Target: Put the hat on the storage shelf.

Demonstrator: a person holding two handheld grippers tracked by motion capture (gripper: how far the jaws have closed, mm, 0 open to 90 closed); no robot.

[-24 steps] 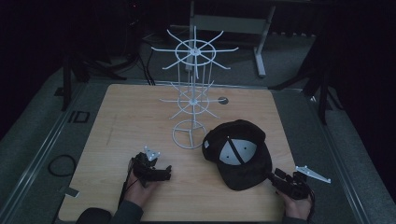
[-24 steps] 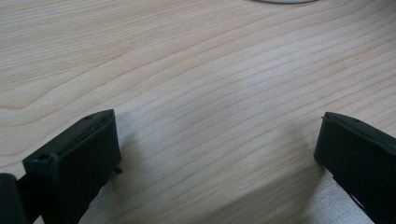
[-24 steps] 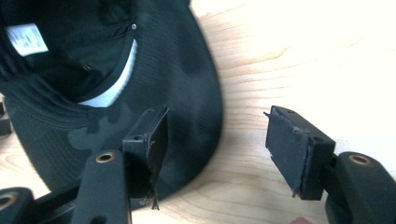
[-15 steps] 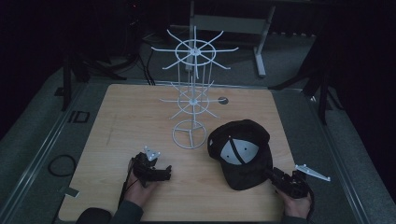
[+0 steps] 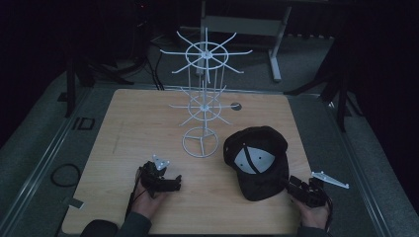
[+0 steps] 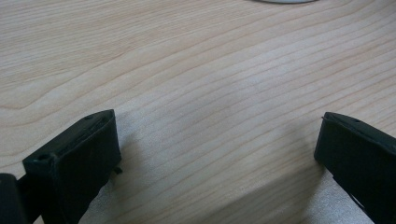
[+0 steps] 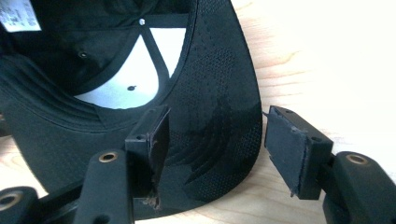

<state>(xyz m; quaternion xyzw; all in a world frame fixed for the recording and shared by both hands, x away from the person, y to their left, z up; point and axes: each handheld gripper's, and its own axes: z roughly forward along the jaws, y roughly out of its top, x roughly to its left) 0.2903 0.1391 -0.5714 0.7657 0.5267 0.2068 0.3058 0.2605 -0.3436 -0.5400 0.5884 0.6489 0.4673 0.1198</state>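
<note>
A pale wooden tabletop (image 5: 128,123) carries a white wire rack (image 5: 201,106), whose ring base stands near its middle. A black cap (image 5: 257,155) lies upside down just right of that base, brim toward the near edge.

I saw the cap (image 7: 205,116) was black cloth, its brim matt and finely dotted like mesh, with smooth white lining panels inside. The table (image 6: 210,70) was pale wood with a smooth, clearly grained surface. The rack (image 5: 203,98) looked like white-coated wire.
</note>
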